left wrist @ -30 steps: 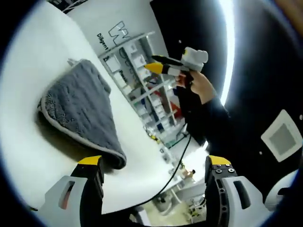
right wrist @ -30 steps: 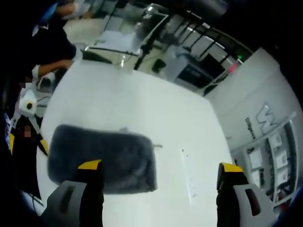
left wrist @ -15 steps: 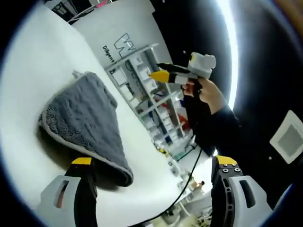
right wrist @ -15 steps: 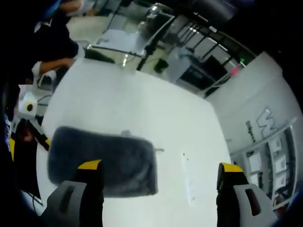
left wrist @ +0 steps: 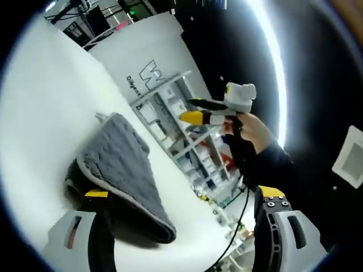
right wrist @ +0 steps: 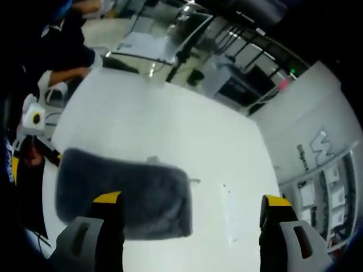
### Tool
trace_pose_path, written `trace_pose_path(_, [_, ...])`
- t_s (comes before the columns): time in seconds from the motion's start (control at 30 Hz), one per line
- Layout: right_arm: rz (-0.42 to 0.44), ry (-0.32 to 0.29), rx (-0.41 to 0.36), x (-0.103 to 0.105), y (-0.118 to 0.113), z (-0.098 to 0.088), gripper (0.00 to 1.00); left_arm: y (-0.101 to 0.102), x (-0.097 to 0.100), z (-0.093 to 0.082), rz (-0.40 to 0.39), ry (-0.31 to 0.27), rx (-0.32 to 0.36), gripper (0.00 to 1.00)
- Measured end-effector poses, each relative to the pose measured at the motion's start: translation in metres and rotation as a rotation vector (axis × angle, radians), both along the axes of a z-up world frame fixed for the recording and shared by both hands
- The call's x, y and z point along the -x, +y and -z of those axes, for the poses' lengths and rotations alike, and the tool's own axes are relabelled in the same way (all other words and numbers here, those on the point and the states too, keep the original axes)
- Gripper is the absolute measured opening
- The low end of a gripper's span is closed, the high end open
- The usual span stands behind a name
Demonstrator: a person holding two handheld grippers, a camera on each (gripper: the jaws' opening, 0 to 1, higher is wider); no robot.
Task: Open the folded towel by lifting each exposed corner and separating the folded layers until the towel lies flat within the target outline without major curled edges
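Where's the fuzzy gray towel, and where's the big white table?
towel (right wrist: pixel 130 190), right gripper view, middle of its folded top.
table (right wrist: pixel 187 133), right gripper view, bare white top beyond the towel.

- The folded towel (left wrist: pixel 122 175) lies on the table (left wrist: pixel 45 107), just ahead of the left gripper's (left wrist: pixel 184 226) near-side jaw.
- The right gripper (left wrist: pixel 198 111), in a hand (left wrist: pixel 249 127), hangs beyond the towel, above the gap between those jaws.
- From the right gripper (right wrist: pixel 190 224), the towel (right wrist: pixel 122 190) sits before its left jaw.
- Shelves (right wrist: pixel 317 195) stand off past its right jaw.
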State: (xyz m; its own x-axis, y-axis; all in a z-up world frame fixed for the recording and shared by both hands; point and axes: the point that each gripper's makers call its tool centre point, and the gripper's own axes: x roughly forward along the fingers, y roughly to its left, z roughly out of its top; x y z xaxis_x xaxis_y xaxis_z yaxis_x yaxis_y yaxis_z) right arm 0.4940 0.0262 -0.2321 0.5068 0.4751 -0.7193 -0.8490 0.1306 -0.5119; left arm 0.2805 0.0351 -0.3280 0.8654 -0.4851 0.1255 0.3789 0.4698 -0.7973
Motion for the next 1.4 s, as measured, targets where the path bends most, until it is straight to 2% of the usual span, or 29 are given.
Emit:
trace_pose_path(0.13, [-0.005, 0.004, 0.007, 0.001, 0.004, 0.003, 0.99, 0.005, -0.005, 0.0, -0.01, 0.008, 0.009, 1.0])
trace_pose_path(0.17, [-0.006, 0.004, 0.008, 0.002, 0.005, 0.004, 0.99, 0.01, -0.008, 0.003, -0.035, 0.025, 0.015, 1.0])
trace_pose_path(0.23, [-0.008, 0.006, 0.006, 0.003, 0.006, 0.004, 0.99, 0.019, -0.012, 0.009, -0.072, 0.082, 0.072, 0.98])
trace_pose_path(0.3, [-0.008, 0.006, 0.006, 0.003, 0.008, 0.005, 0.99, 0.028, -0.016, 0.015, -0.113, 0.114, 0.102, 0.93])
trace_pose_path(0.33, [-0.01, 0.006, 0.009, 0.002, 0.009, 0.007, 0.99, 0.03, -0.017, 0.015, -0.116, 0.119, 0.103, 0.91])
trace_pose_path(0.37, [-0.012, 0.007, 0.013, 0.002, 0.009, 0.008, 0.99, 0.04, -0.021, 0.015, -0.164, 0.127, 0.097, 0.89])
trace_pose_path(0.4, [-0.015, 0.008, 0.019, 0.002, 0.009, 0.009, 0.99, 0.043, -0.022, 0.012, -0.178, 0.12, 0.1, 0.88])
trace_pose_path(0.5, [-0.024, 0.009, 0.039, 0.0, 0.01, 0.012, 0.99, 0.043, -0.026, 0.008, -0.177, 0.111, 0.118, 0.84])
trace_pose_path(0.57, [-0.063, 0.02, 0.044, 0.001, 0.016, 0.014, 0.99, 0.045, -0.029, 0.017, -0.187, 0.167, 0.133, 0.78])
trace_pose_path(0.63, [-0.149, 0.086, 0.012, 0.013, 0.03, 0.016, 0.98, 0.045, -0.032, 0.02, -0.188, 0.171, 0.124, 0.73])
trace_pose_path(0.7, [-0.18, 0.103, 0.003, 0.015, 0.034, 0.016, 0.97, 0.044, -0.033, 0.021, -0.189, 0.175, 0.122, 0.7])
trace_pose_path(0.73, [-0.203, 0.121, 0.008, 0.015, 0.036, 0.018, 0.93, 0.044, -0.034, 0.02, -0.191, 0.174, 0.118, 0.67])
trace_pose_path(0.8, [-0.208, 0.14, 0.032, 0.012, 0.035, 0.022, 0.82, 0.047, -0.036, 0.024, -0.209, 0.181, 0.069, 0.56])
trace_pose_path(0.83, [-0.205, 0.156, 0.05, 0.008, 0.034, 0.027, 0.79, 0.049, -0.037, 0.031, -0.212, 0.207, 0.029, 0.5])
trace_pose_path(0.87, [-0.201, 0.166, 0.054, 0.004, 0.036, 0.031, 0.8, 0.051, -0.038, 0.039, -0.214, 0.231, -0.006, 0.44])
trace_pose_path(0.9, [-0.2, 0.169, 0.055, 0.003, 0.036, 0.032, 0.8, 0.051, -0.038, 0.04, -0.213, 0.234, -0.017, 0.36])
trace_pose_path(0.97, [-0.202, 0.193, 0.075, -0.006, 0.04, 0.043, 0.77, 0.052, -0.044, 0.042, -0.189, 0.235, -0.014, 0.26])
trace_pose_path(1.07, [-0.249, 0.281, 0.118, 0.001, 0.039, 0.06, 0.58, 0.055, -0.046, 0.042, -0.182, 0.243, -0.006, 0.26])
trace_pose_path(1.13, [-0.242, 0.325, 0.134, 0.001, 0.04, 0.068, 0.49, 0.052, -0.046, 0.043, -0.168, 0.24, -0.031, 0.28])
trace_pose_path(1.2, [-0.251, 0.327, 0.152, -0.005, 0.044, 0.077, 0.48, 0.05, -0.046, 0.048, -0.156, 0.242, -0.103, 0.27])
trace_pose_path(1.4, [-0.261, 0.359, 0.176, -0.021, 0.056, 0.095, 0.48, 0.052, -0.047, 0.055, -0.167, 0.242, -0.155, 0.15])
